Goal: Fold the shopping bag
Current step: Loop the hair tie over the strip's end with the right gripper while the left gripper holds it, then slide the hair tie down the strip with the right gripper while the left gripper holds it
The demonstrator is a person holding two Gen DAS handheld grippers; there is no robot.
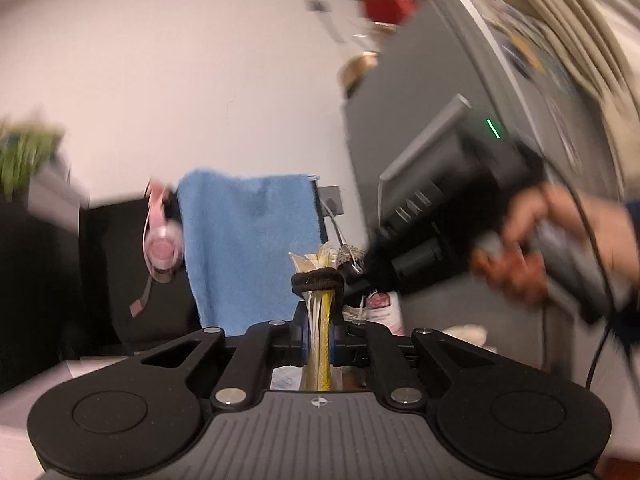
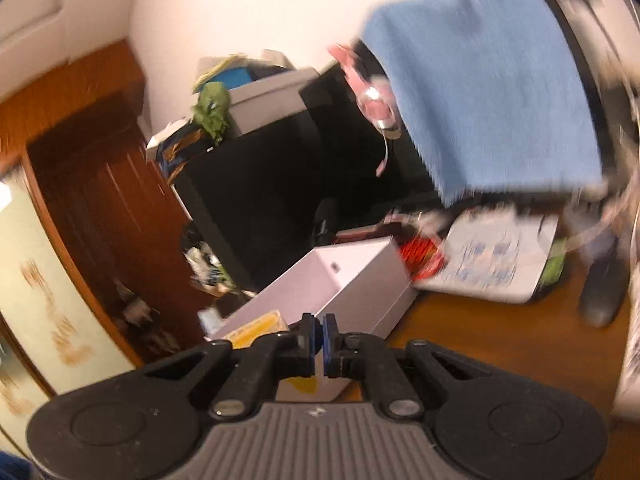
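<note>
Two views. From the left wrist, the left gripper [image 1: 320,344] points level, clamped on the folded shopping bag [image 1: 320,308], banded at 12 o'clock; open wall lies above, the right hand [image 1: 560,240] at 3 o'clock.

From the right wrist, the right gripper [image 2: 319,340] is closed, empty, tilted over a white box [image 2: 360,280].

1. A plain white wall [image 1: 200,92] fills the background.
2. A blue towel [image 2: 484,80] hangs over dark furniture, with pink headphones [image 2: 374,98] beside it.
3. A brown wooden door [image 2: 100,184] stands at the left.
4. A white box [image 2: 344,284] sits on the brown table [image 2: 500,340].
</note>
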